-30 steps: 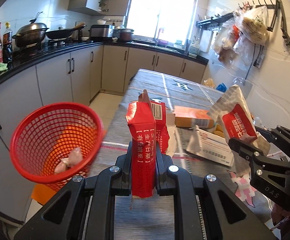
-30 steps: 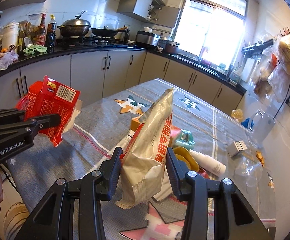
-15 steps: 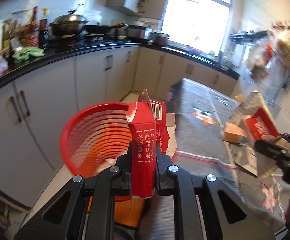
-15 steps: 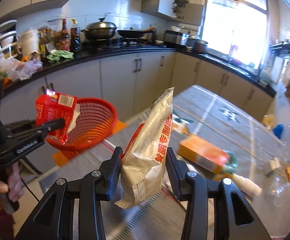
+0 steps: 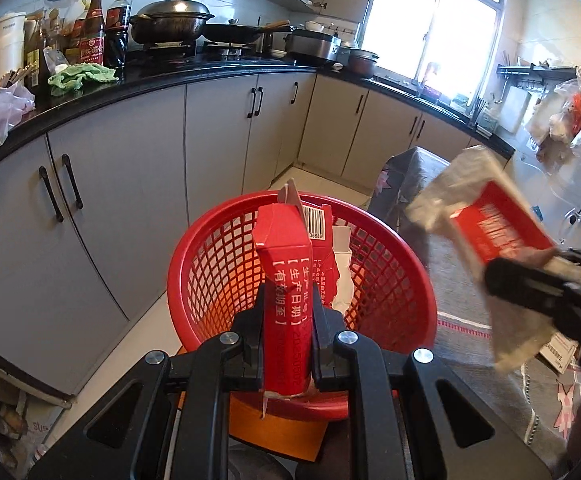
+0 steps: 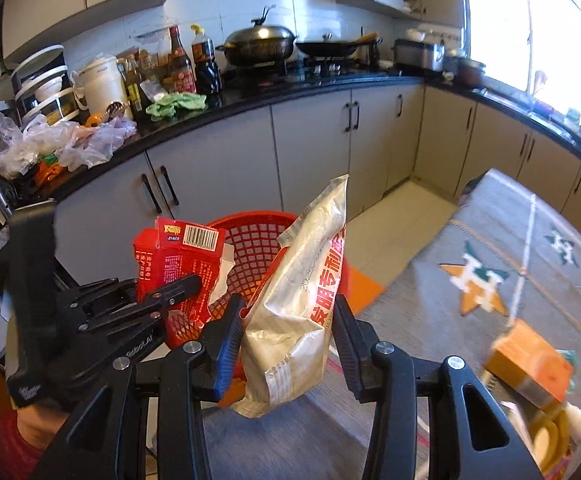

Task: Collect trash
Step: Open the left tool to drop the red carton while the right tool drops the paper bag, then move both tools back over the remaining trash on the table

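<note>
My left gripper [image 5: 287, 320] is shut on a flattened red carton [image 5: 286, 280] and holds it upright over the red mesh basket [image 5: 210, 272]. The carton also shows in the right wrist view [image 6: 178, 260] in front of the basket [image 6: 258, 236]. My right gripper [image 6: 286, 328] is shut on a silver and red snack bag [image 6: 302, 304], just right of the basket rim. From the left wrist view the bag [image 5: 486, 240] hangs tilted at the right, above the table edge.
The basket stands on an orange stool [image 6: 360, 284] beside the cloth-covered table [image 6: 470, 272]. An orange box [image 6: 530, 364] and other trash lie on the table at the right. Grey cabinets [image 5: 110, 184] and a cluttered black counter [image 6: 194, 116] stand behind.
Both grippers have swung left from over the table to the basket, still holding the carton and the bag. The basket now lies directly ahead of both.
</note>
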